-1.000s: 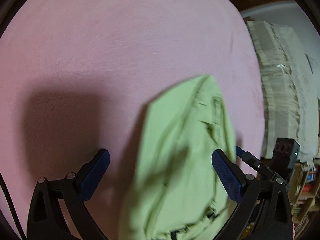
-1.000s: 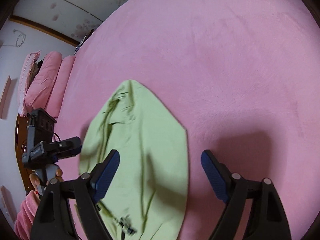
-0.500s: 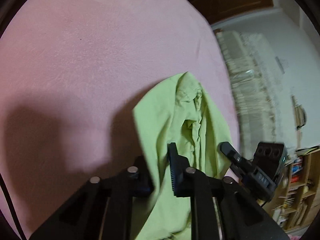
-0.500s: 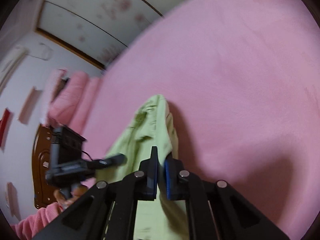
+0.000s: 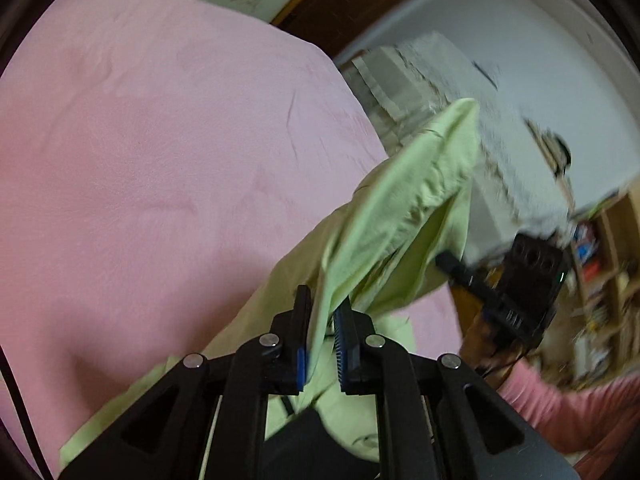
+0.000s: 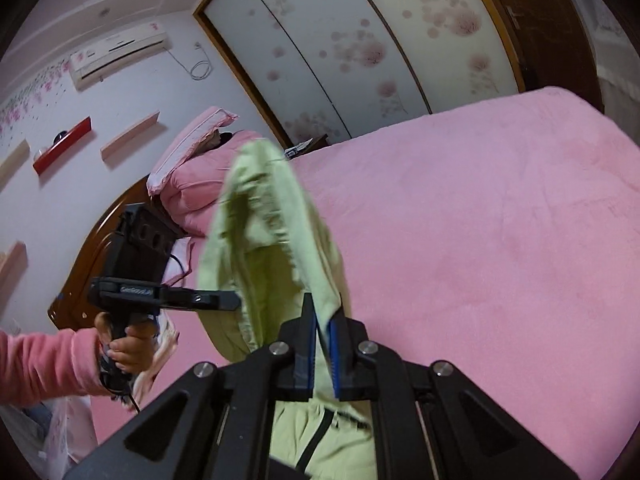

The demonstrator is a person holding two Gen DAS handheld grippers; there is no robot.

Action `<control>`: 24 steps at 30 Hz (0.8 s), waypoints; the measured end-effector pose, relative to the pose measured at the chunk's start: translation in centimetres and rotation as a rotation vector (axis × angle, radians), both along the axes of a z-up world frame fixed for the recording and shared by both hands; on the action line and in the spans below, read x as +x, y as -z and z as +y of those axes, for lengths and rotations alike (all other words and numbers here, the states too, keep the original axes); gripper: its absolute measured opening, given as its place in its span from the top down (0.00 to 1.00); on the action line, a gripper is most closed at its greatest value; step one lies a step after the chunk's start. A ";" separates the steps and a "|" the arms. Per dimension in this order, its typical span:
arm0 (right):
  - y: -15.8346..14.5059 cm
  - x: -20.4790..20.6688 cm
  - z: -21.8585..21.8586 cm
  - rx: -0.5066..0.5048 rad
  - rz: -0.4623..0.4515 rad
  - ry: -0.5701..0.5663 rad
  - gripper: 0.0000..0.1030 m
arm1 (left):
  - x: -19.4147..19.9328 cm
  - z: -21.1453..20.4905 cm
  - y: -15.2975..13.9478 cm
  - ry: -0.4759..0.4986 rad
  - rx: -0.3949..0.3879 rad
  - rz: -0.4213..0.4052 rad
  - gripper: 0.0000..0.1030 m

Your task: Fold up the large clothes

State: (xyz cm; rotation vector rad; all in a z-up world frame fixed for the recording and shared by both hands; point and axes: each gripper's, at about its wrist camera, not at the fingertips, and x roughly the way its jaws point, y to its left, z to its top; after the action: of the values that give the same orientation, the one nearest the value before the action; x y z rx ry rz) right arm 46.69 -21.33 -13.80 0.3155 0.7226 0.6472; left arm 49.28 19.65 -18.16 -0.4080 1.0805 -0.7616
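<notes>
A light green garment (image 5: 400,216) hangs stretched above a pink bed (image 5: 160,152). My left gripper (image 5: 323,312) is shut on one edge of its cloth, which rises out of the pads to the upper right. My right gripper (image 6: 325,316) is shut on another edge of the green garment (image 6: 272,240), which loops up and leftward in front of it. Each gripper shows in the other's view: the right gripper (image 5: 448,258) at the cloth's far end, the left gripper (image 6: 234,300) likewise, held by a hand in a pink sleeve (image 6: 44,364). The garment's lower part trails down below both views.
The pink bed (image 6: 500,240) spreads wide to the right of the right gripper. Pink pillows (image 6: 192,176) lie against a wooden headboard (image 6: 96,240). A wardrobe with flowered doors (image 6: 360,40) stands behind the bed. A pale covered unit (image 5: 440,100) and shelves (image 5: 600,264) stand beside the bed.
Both grippers went from open over the flat green garment to shut on its edges. They have since risen, lifting the cloth off the bed, and both wrists have rolled.
</notes>
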 end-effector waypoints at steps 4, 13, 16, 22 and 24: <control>0.6 -3.8 -0.5 0.011 0.016 0.088 0.91 | -5.0 0.4 -1.1 -0.021 0.080 -0.080 0.91; 5.8 -14.2 0.2 -0.110 0.163 0.172 0.58 | -17.8 0.7 3.2 -0.218 0.280 -0.089 0.78; 8.2 -16.3 0.9 -0.213 0.275 0.181 0.49 | -20.5 0.6 5.2 -0.239 0.399 -0.049 0.76; 10.3 -21.3 0.7 -0.327 0.413 0.214 0.49 | -26.8 1.4 6.1 -0.226 0.540 -0.021 0.51; 10.0 -23.0 0.2 -0.292 0.435 0.238 0.49 | -28.7 2.0 5.2 -0.247 0.529 -0.005 0.37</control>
State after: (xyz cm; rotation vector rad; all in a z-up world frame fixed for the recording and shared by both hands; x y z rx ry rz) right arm 23.71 -21.10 -23.80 0.2684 1.1616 0.2396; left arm 20.54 21.64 -23.33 -0.0826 1.1532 -0.2396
